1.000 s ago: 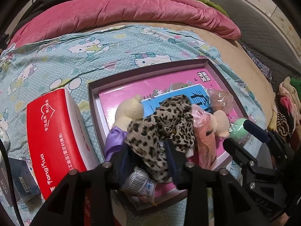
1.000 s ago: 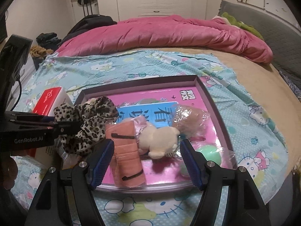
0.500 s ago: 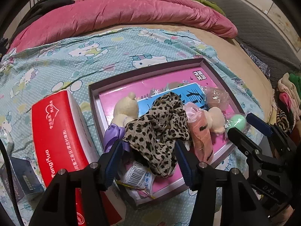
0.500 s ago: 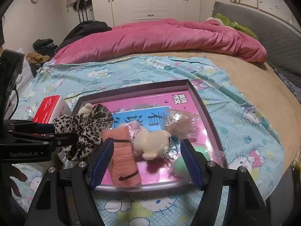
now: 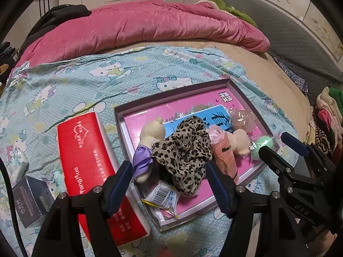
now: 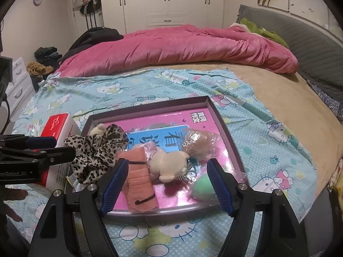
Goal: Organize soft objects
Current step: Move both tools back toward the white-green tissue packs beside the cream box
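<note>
A shallow box tray [image 5: 120, 115] with a pink floor lies on the cartoon-cat sheet. In it a leopard-print cloth [image 5: 186, 150] is heaped over a cream plush bear with a purple ribbon [image 5: 152, 128]. Beside them lie an orange cloth roll [image 5: 223, 150], a second cream plush [image 6: 169, 165], a green ball [image 6: 203, 186] and a brown thing in a plastic bag [image 6: 197, 141]. My left gripper [image 5: 168, 177] hangs above the leopard cloth, its jaws opening and clear of it. My right gripper [image 6: 167, 171] hovers over the cream plush and orange roll, jaws opening, touching nothing.
A red tissue box [image 5: 90, 162] stands against the tray's left side, with a small dark box [image 5: 32, 194] further left. A barcoded packet [image 5: 163, 194] lies in the tray's near corner. A pink quilt [image 5: 139, 27] covers the far bed. Folded clothes [image 5: 328, 117] are piled at right.
The left jaws have spread and let go of the leopard cloth, which now rests in the tray. The left gripper has drawn up and back. The right jaws have widened slightly.
</note>
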### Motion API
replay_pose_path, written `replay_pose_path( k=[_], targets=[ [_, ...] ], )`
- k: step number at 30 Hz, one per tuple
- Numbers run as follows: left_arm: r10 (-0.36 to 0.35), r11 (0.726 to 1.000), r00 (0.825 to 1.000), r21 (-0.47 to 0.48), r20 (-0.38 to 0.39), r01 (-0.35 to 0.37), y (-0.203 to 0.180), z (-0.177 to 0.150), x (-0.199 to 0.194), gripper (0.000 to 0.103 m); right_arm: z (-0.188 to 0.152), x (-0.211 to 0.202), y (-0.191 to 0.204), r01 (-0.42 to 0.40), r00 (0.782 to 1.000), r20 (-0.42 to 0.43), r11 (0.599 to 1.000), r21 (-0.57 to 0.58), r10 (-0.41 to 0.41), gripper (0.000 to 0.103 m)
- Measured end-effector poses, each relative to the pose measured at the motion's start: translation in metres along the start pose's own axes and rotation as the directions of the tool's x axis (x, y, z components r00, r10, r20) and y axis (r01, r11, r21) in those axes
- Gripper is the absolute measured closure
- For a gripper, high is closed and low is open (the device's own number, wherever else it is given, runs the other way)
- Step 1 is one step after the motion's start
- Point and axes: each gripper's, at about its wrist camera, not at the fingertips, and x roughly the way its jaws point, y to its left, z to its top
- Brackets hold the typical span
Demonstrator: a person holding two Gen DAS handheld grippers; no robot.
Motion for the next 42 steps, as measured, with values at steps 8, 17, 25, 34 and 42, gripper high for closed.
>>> replay_pose_path(
  k=[8, 17, 25, 34, 42],
  targets=[
    [0.010, 1.000, 1.000, 0.001, 0.015, -0.010, -0.001, -0.005, -0.019, 0.030, 0.005, -0.016, 0.005, 0.010, 1.000, 0.017, 1.000, 0.003, -0.010, 0.025],
    [0.014, 1.000, 0.999, 0.011, 0.035, -0.014, -0.005, -0.012, -0.043, 0.029, 0.004, -0.037, 0.004, 0.018, 0.999, 0.033, 1.000, 0.007, -0.018, 0.024],
    [0.021, 1.000, 0.998, 0.002, 0.061, -0.021, 0.003, -0.025, -0.073, 0.029, 0.007, -0.059, 0.011, 0.009, 0.998, 0.061, 1.000, -0.005, -0.009, 0.024],
    [0.050, 0.996, 0.994, -0.082, 0.094, -0.042, 0.047, -0.048, -0.117, 0.029, 0.017, -0.084, 0.045, -0.036, 0.994, 0.101, 0.995, -0.089, 0.045, 0.023],
    [0.128, 0.973, 0.985, -0.206, 0.118, -0.102, 0.118, -0.067, -0.160, 0.029, 0.027, -0.098, 0.102, -0.086, 0.986, 0.118, 0.972, -0.218, 0.114, 0.023]
  ],
)
